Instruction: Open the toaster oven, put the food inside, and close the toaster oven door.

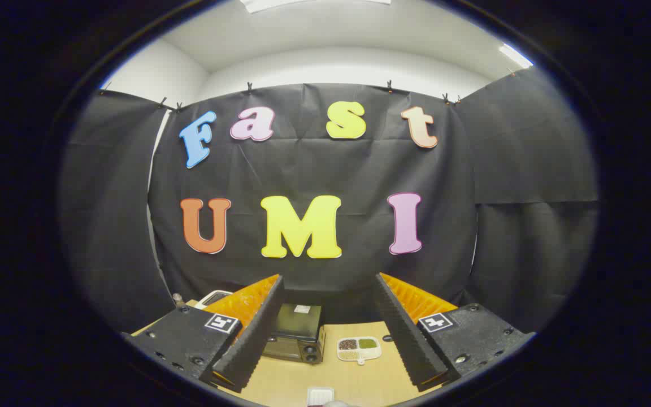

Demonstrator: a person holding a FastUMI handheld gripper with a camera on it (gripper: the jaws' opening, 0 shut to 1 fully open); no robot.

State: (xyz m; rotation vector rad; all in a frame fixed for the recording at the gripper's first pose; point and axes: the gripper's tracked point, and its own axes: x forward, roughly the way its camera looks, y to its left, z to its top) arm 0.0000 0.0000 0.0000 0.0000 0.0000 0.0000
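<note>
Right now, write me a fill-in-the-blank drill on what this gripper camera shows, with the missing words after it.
1. The tongs stand ____, with nothing held between their fingers.
2. The toaster oven on the wooden table has its door ____.
3. The white divided tray sits beside the oven and has ____ compartments of food.
4. A small white container lies nearer the camera than the ____.

Missing words: open; closed; three; tray

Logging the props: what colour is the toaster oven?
Black toaster oven, in the gripper view, ahead between open fingers.
</note>
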